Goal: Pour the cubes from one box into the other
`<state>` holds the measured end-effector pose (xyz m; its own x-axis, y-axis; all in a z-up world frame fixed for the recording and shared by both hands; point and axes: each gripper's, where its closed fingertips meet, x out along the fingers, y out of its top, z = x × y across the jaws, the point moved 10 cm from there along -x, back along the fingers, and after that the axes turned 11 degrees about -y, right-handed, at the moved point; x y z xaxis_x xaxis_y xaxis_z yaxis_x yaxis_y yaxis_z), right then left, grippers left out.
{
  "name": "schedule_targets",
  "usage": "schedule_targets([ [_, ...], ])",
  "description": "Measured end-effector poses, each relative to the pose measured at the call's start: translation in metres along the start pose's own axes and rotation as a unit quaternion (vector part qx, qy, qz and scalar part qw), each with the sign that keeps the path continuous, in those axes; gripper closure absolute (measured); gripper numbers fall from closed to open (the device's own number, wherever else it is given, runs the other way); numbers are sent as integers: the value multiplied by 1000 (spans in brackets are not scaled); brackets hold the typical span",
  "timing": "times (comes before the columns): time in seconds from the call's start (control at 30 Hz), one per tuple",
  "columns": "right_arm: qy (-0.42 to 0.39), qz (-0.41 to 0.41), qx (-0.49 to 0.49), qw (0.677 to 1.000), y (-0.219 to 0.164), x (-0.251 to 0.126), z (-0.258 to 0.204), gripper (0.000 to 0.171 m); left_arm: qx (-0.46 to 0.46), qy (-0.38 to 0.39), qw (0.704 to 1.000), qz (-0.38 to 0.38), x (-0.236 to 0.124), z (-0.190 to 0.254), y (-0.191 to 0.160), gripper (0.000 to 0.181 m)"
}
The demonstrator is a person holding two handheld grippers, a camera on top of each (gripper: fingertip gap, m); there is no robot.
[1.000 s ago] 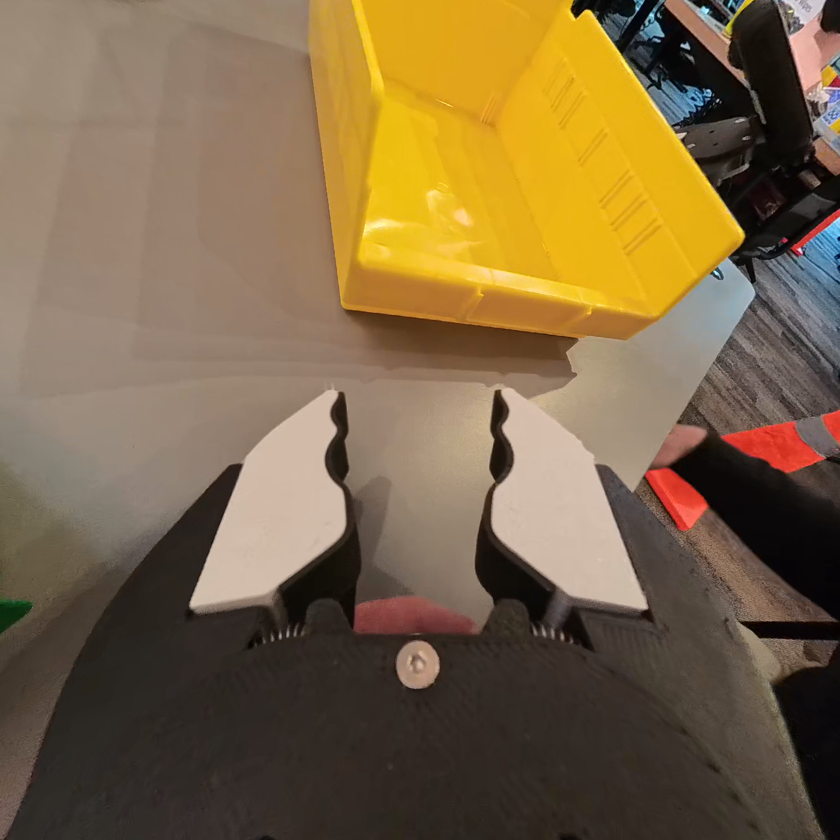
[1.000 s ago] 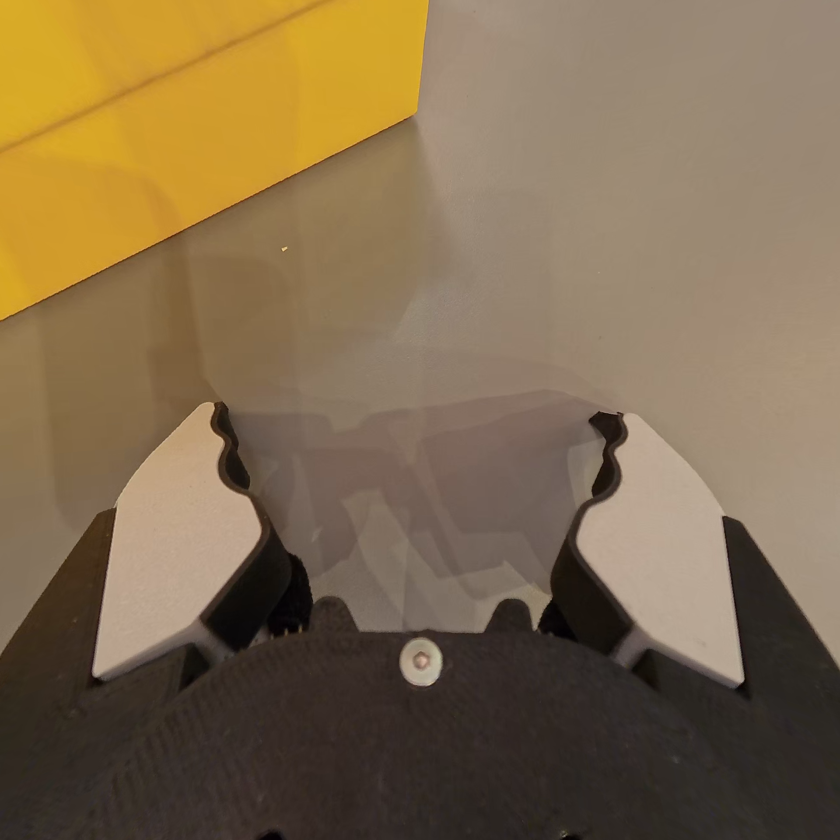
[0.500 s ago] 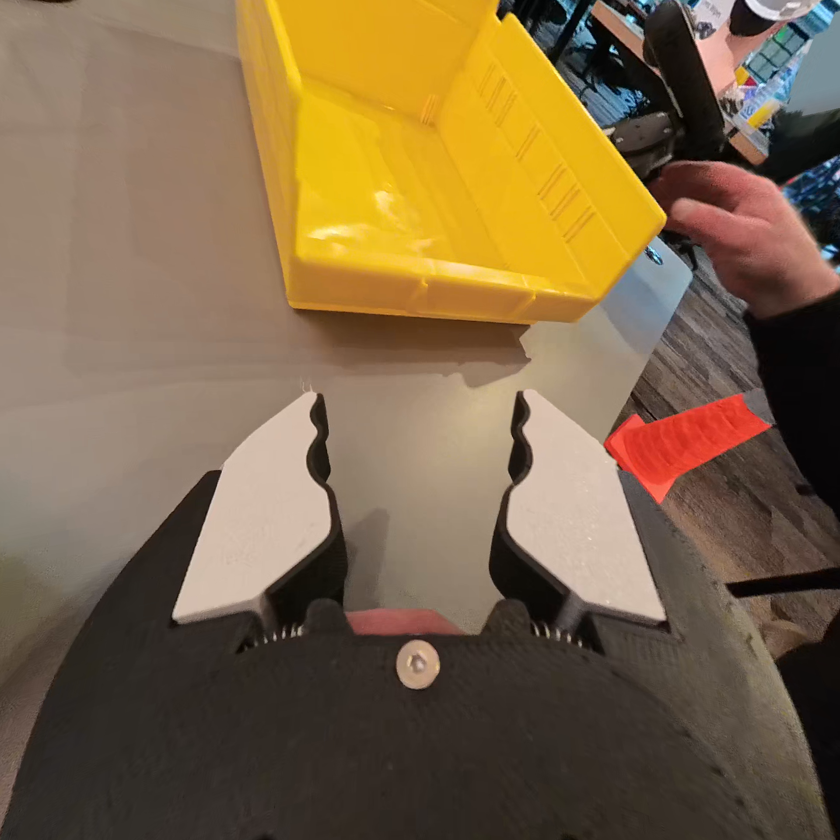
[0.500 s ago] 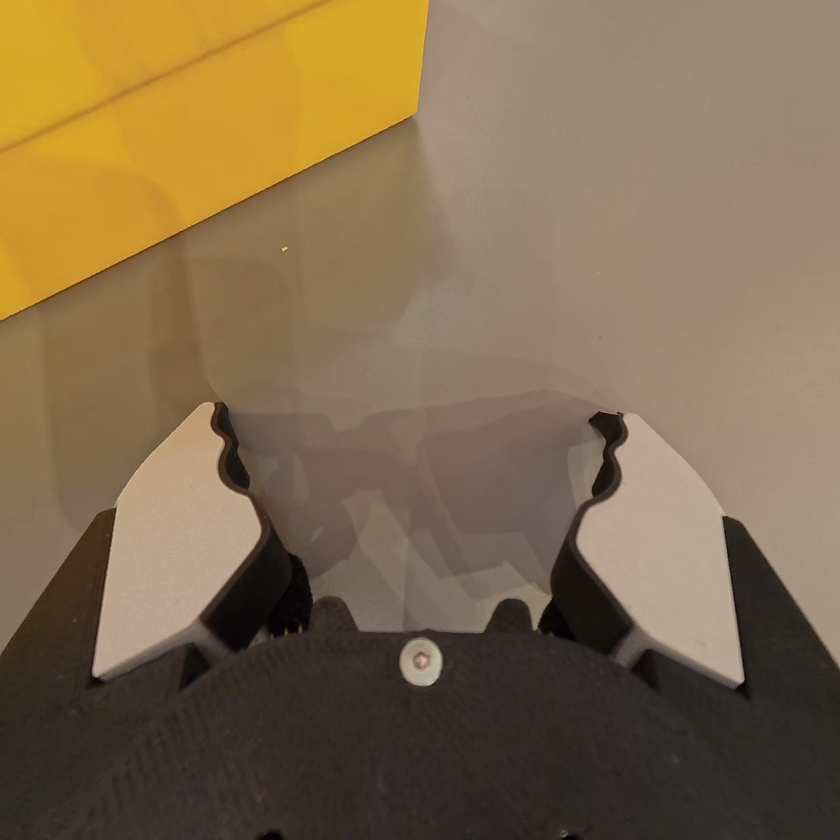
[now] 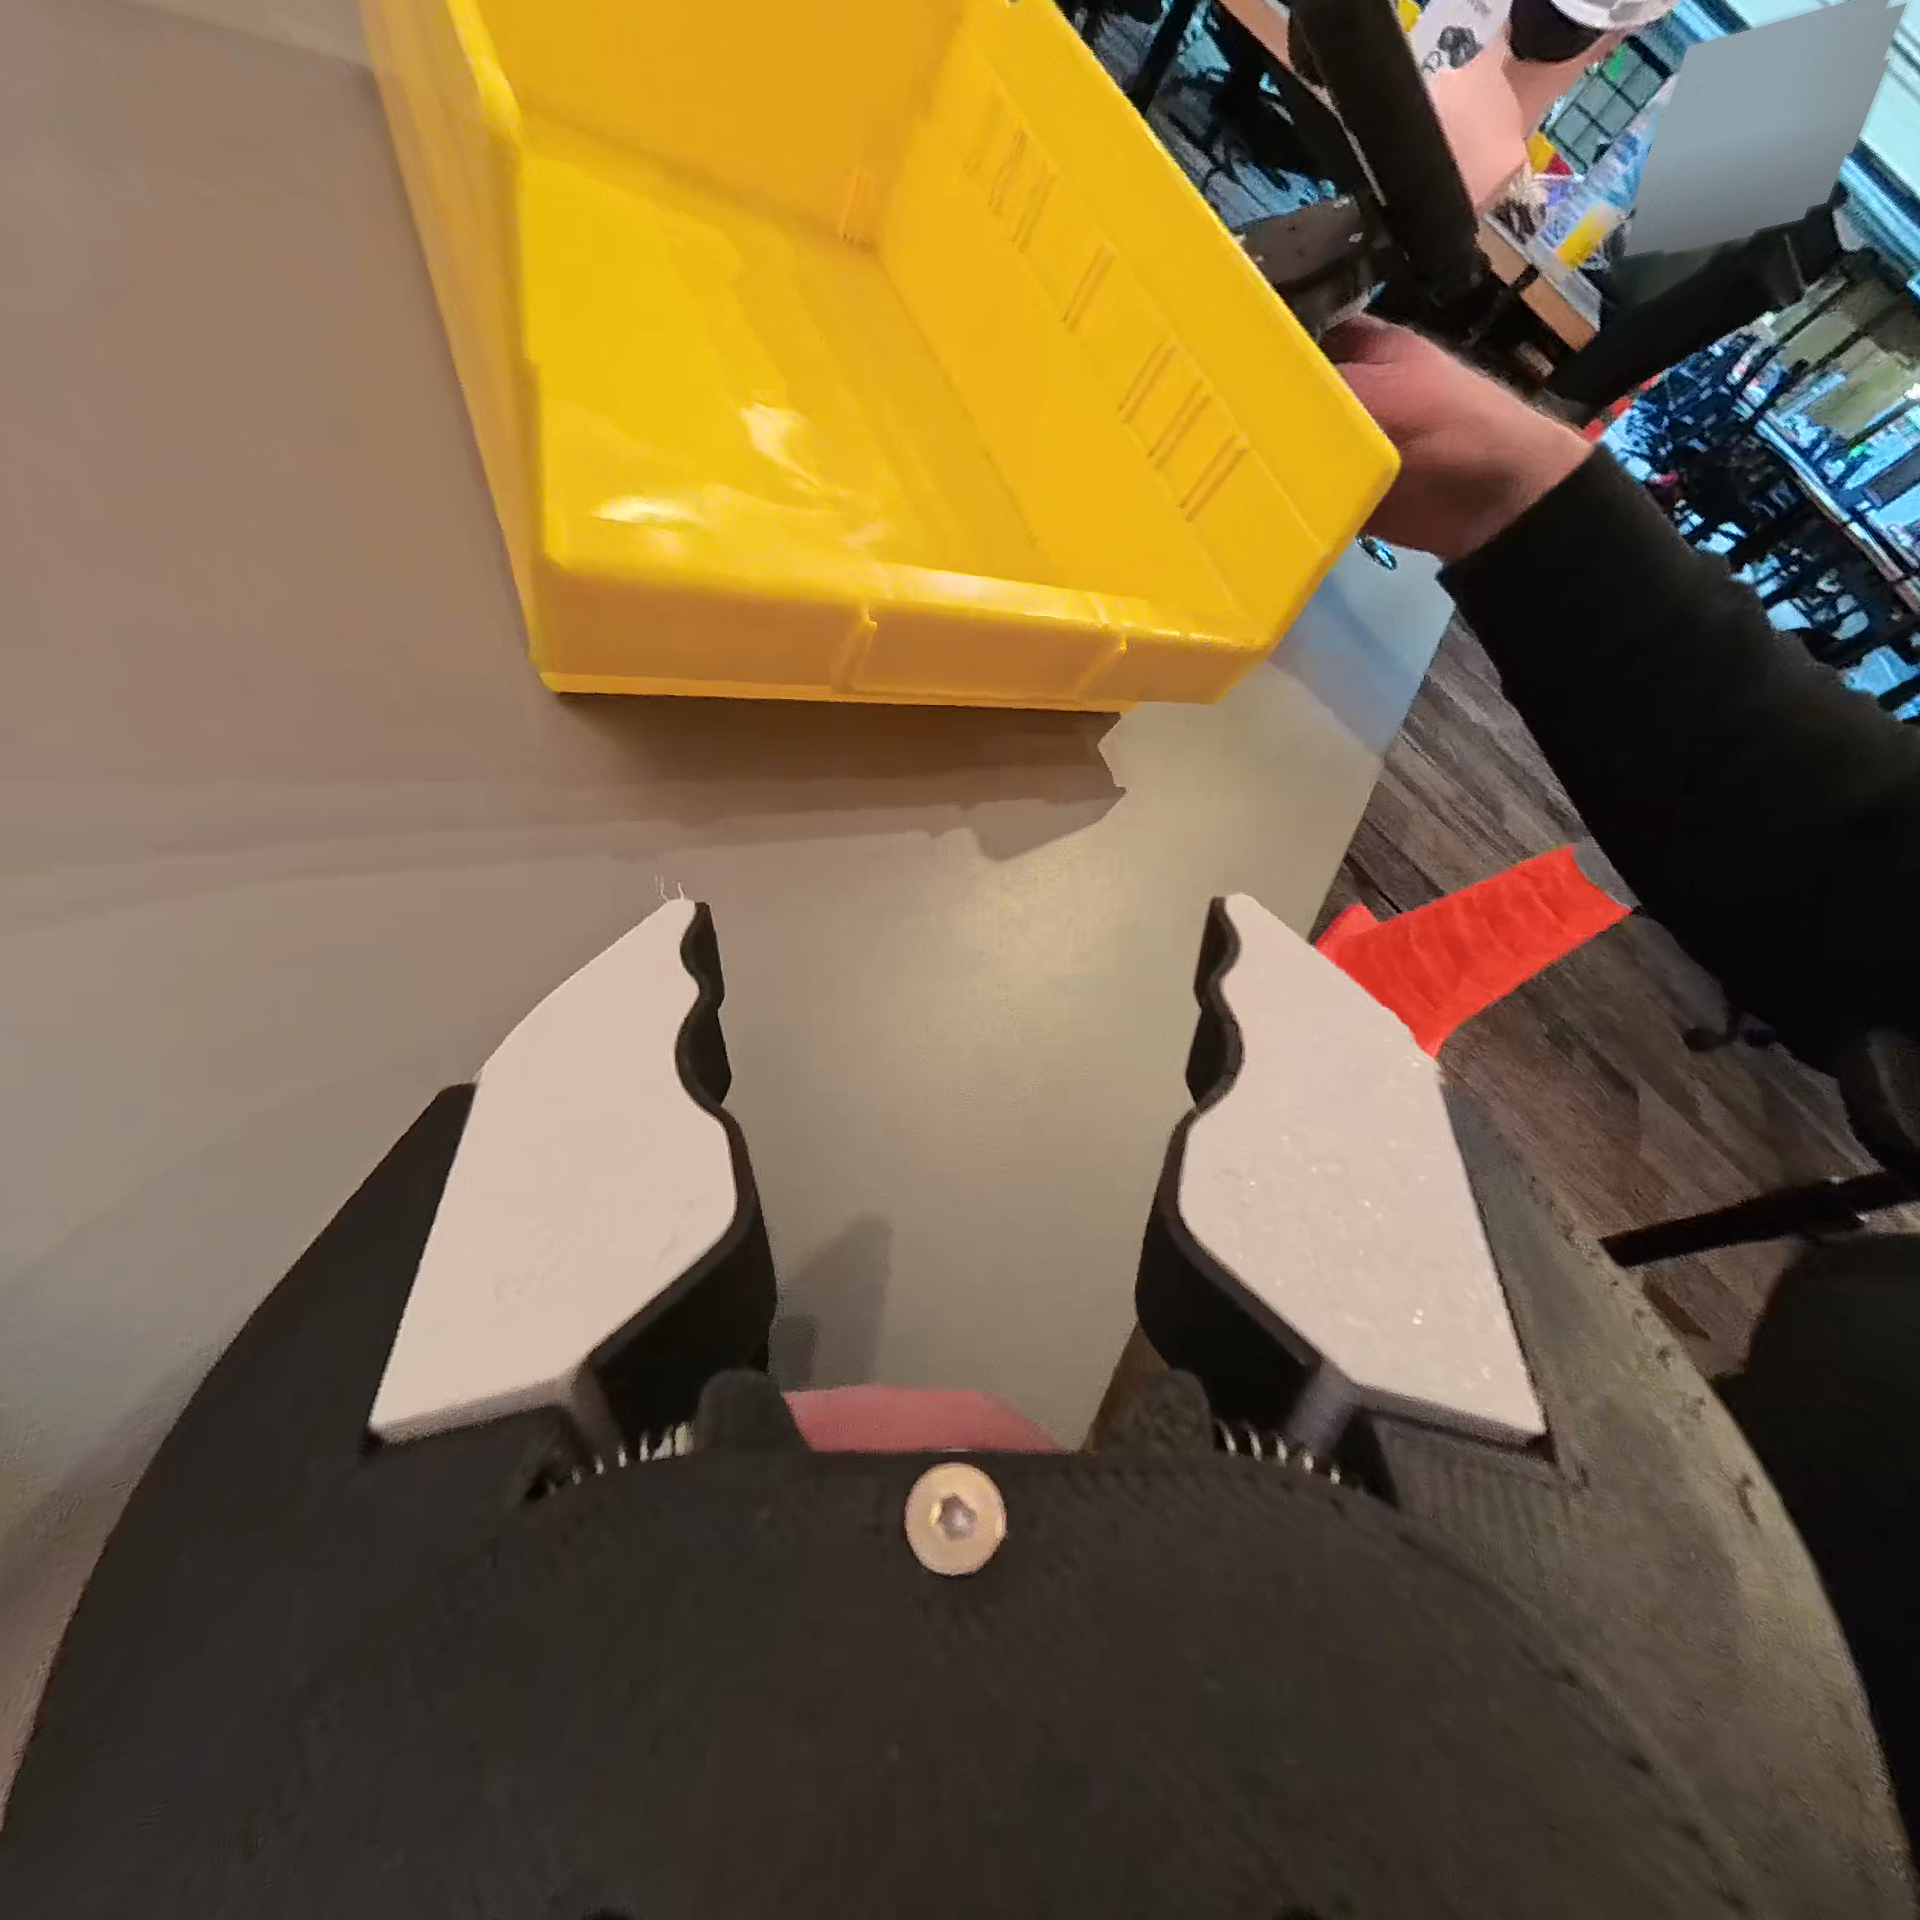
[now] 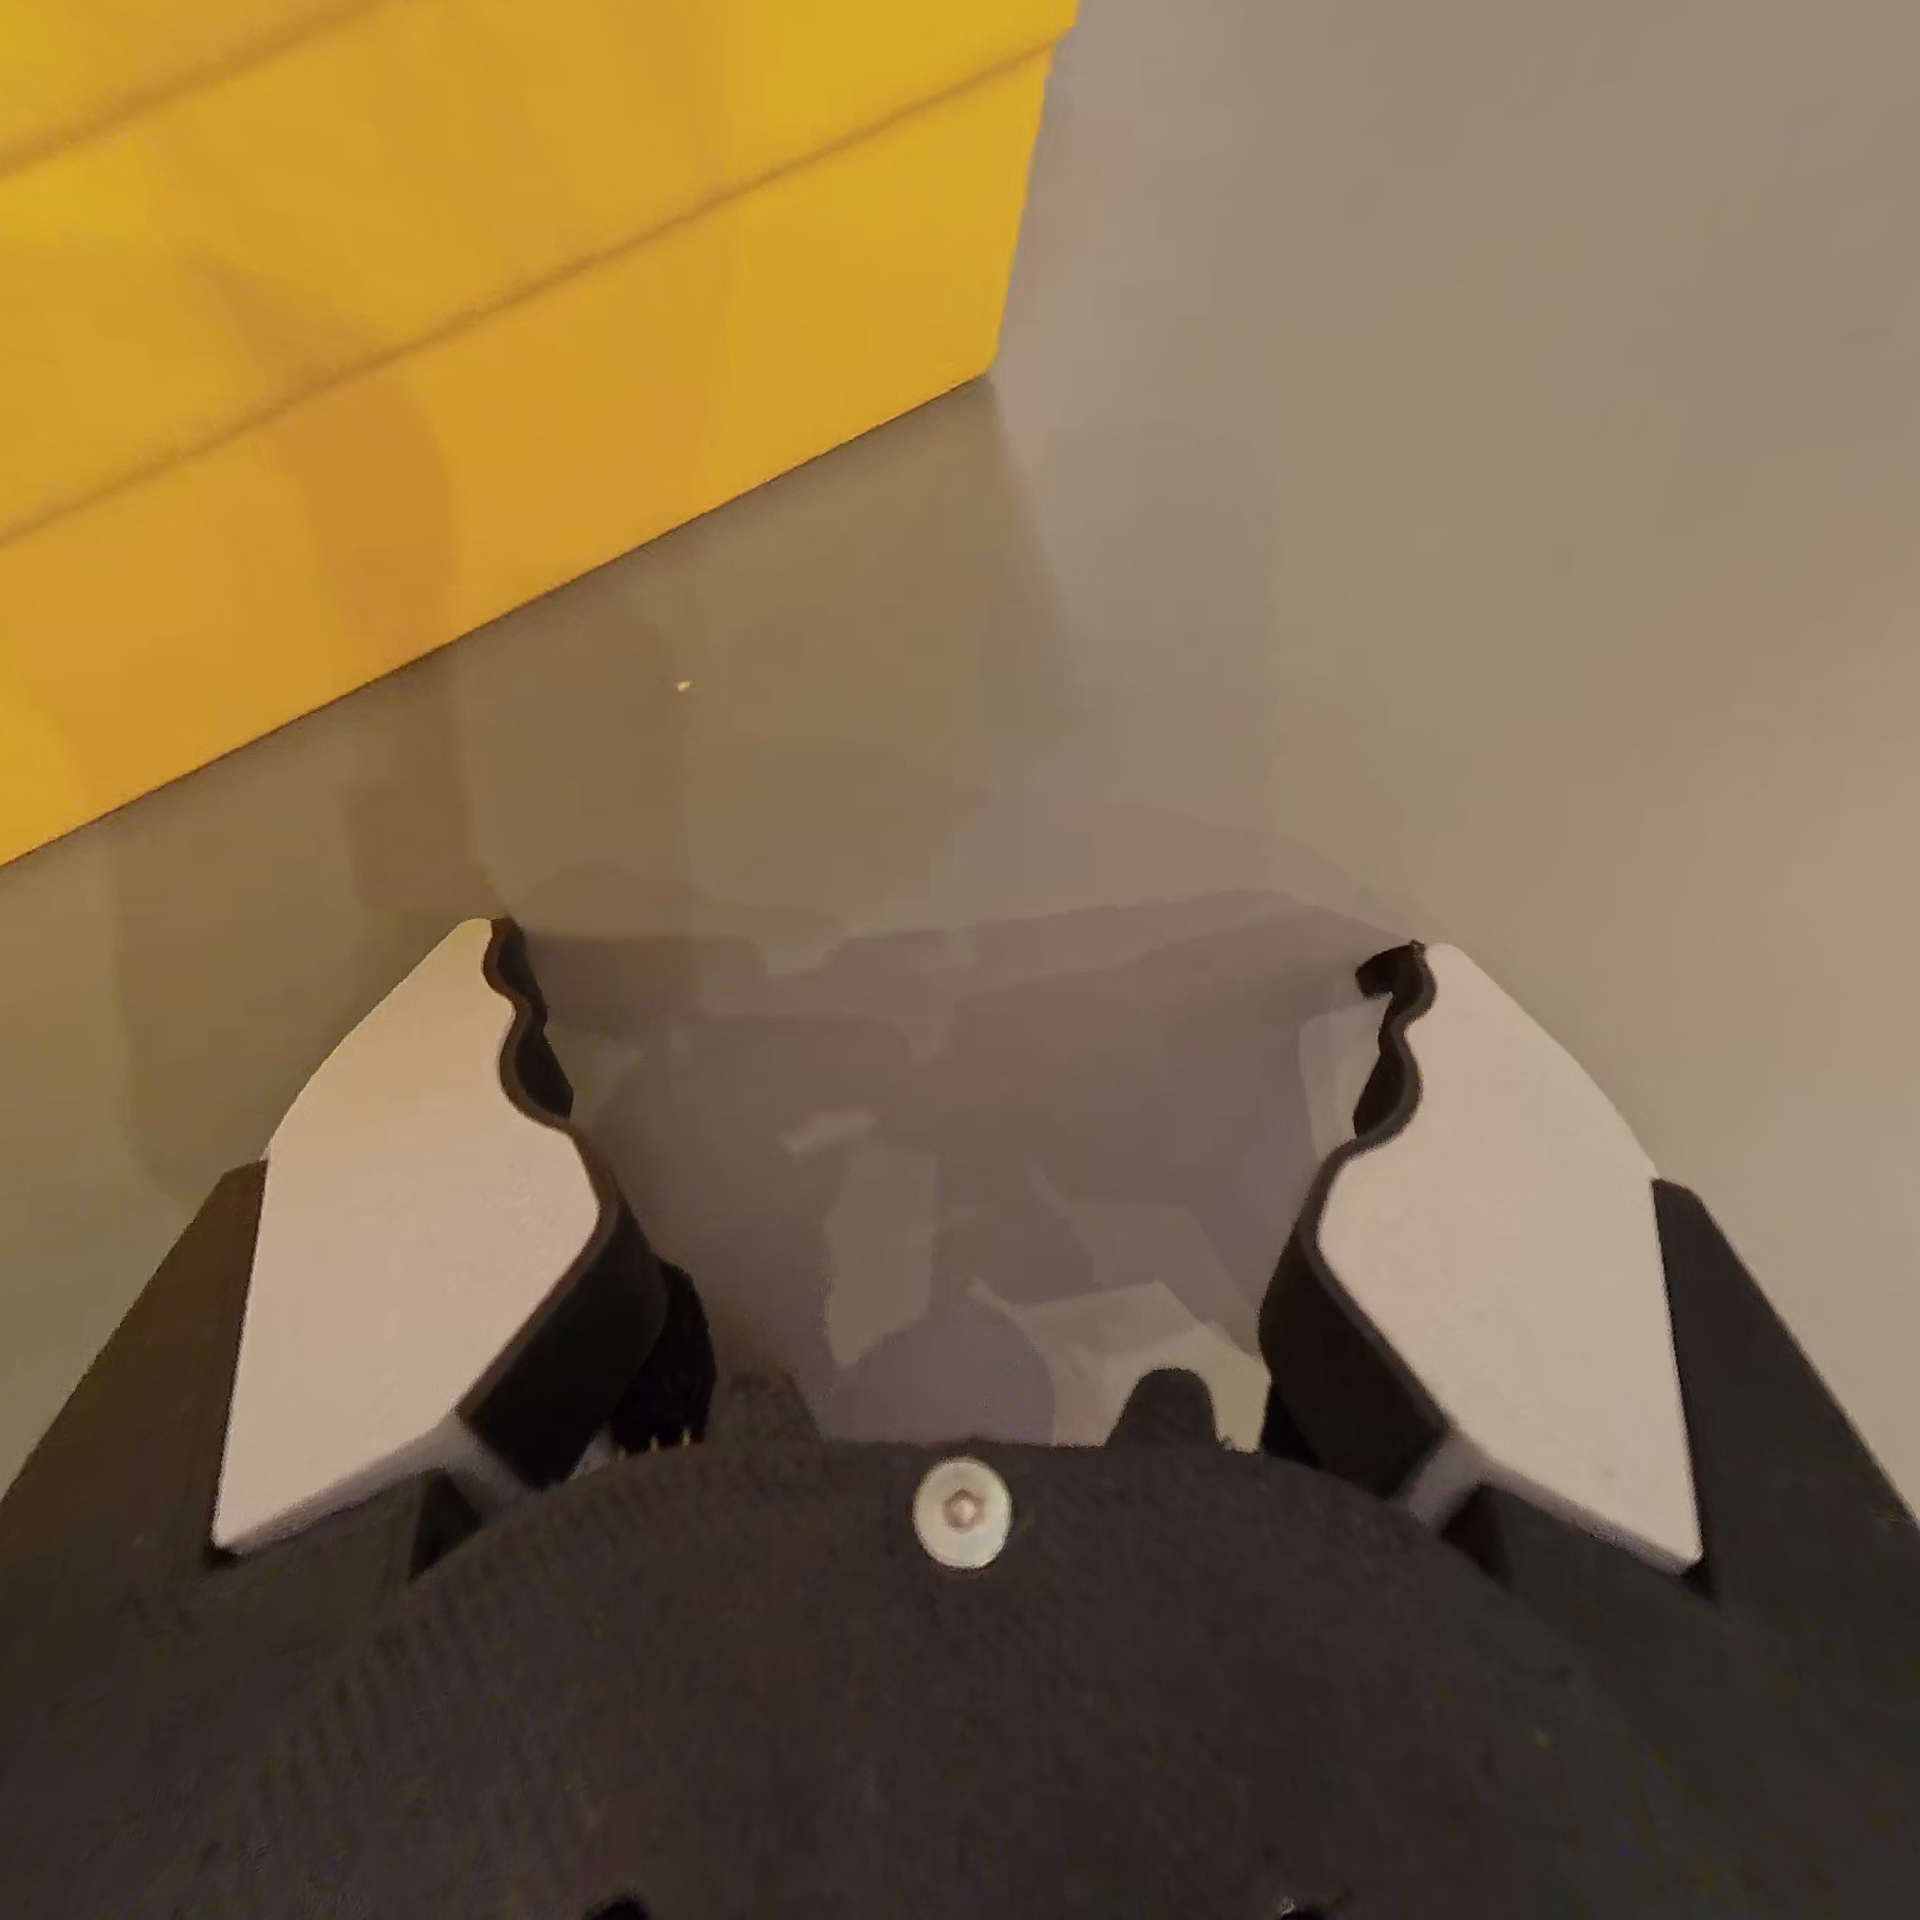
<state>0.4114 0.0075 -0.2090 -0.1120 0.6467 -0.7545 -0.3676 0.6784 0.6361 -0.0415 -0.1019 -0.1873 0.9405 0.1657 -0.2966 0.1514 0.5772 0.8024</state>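
A yellow plastic box (image 5: 1091, 343) stands on the grey table ahead of my left gripper (image 5: 956, 925); I see no cubes inside it. The left gripper is open and empty, a short way back from the box's low front wall. A person's bare hand (image 5: 1444, 436) rests against the box's right outer wall. In the right wrist view a yellow box wall (image 6: 468, 343) fills the upper left. My right gripper (image 6: 956, 940) is open and empty, low over the table, to the right of that wall. No cubes show in either view.
The grey table (image 5: 208, 727) ends at its right edge near the box. Beyond it lie a wooden floor, an orange-red strip (image 5: 1475, 945) and a black sleeve (image 5: 1704, 748). Chairs and desks stand far behind. Bare table (image 6: 1455, 520) lies right of the box wall.
The left gripper's view has shifted and its jaws have opened wider. The person's hand has come up from the floor side to the box's right wall. The right gripper has barely moved.
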Motion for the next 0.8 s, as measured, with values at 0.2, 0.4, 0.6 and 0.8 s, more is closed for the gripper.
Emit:
schedule_targets([
  [0.2, 3, -4, -4, 1000, 2, 1, 0, 29, -2, -39, 999, -18, 7, -10, 8, 91],
  [0.4, -5, -3, 9, 1000, 6, 6, 1, 28, 3, -43, 999, -23, 7, -16, 12, 90],
  [0.6, -5, 1, 6, 1000, 4, 3, 2, 32, 51, 5, 998, 24, -23, 0, 18, 97],
  [0.8, -14, 33, 22, 999, 2, -5, 4, 78, 55, 28, 995, 74, -39, 7, 5, 136],
])
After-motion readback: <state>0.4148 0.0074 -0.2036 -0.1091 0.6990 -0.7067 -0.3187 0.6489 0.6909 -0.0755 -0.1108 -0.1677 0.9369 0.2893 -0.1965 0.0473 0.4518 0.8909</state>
